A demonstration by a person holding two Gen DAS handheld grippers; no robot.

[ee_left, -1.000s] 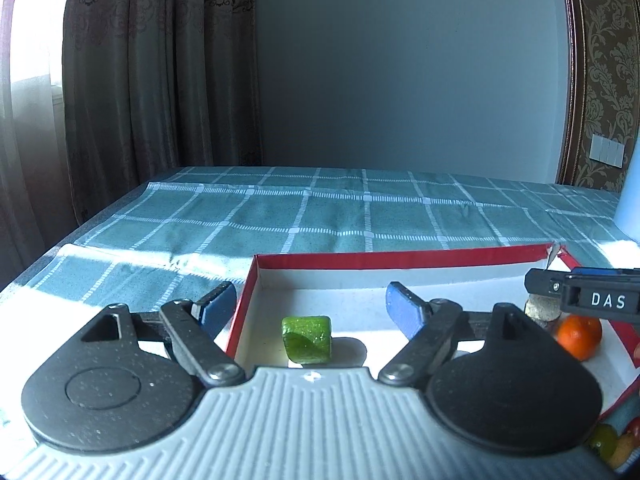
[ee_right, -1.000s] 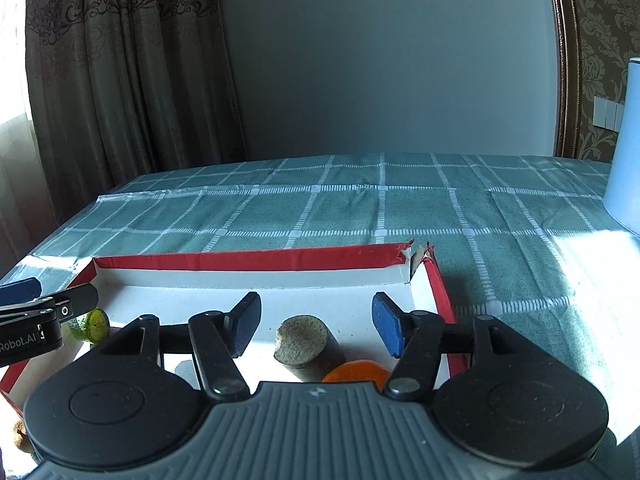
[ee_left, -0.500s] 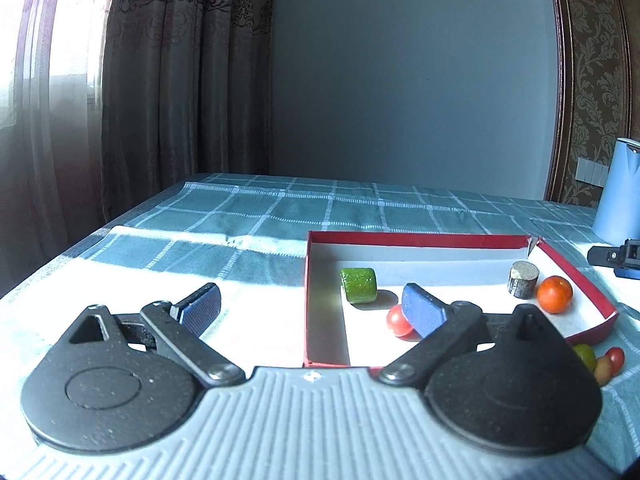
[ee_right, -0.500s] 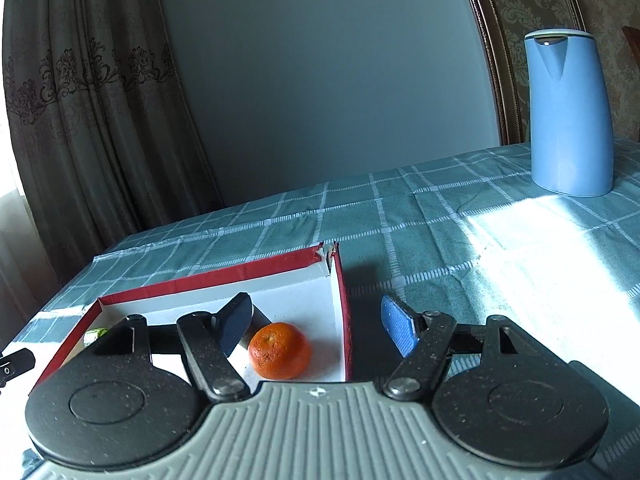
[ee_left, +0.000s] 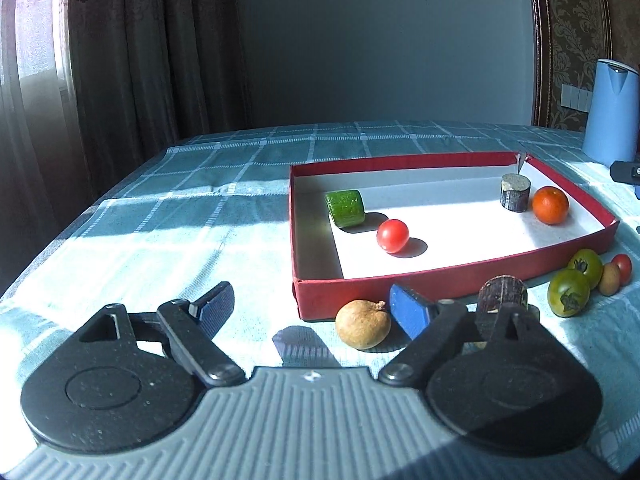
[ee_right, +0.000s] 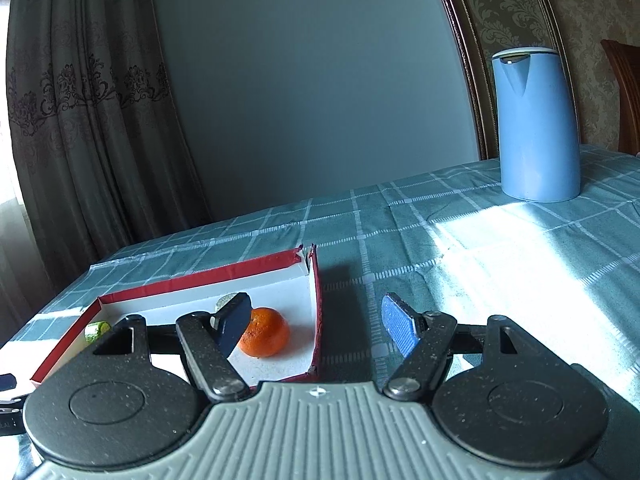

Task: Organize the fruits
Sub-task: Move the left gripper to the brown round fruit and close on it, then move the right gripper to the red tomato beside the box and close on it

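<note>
The left gripper (ee_left: 310, 306) gapes empty over the tablecloth (ee_left: 168, 240), a brown fruit (ee_left: 363, 324) just inside its right finger (ee_left: 412, 312), the red tray (ee_left: 460, 276) beyond holding a tomato (ee_left: 393, 235).

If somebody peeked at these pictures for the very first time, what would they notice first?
Probably the shallow red cardboard box with a white floor on the teal checked tablecloth. A round orange mandarin sits in its far right corner and a small red cherry tomato glows nearer the middle. The tall light-blue plastic kettle stands in sunlight at the table's far right.
</note>
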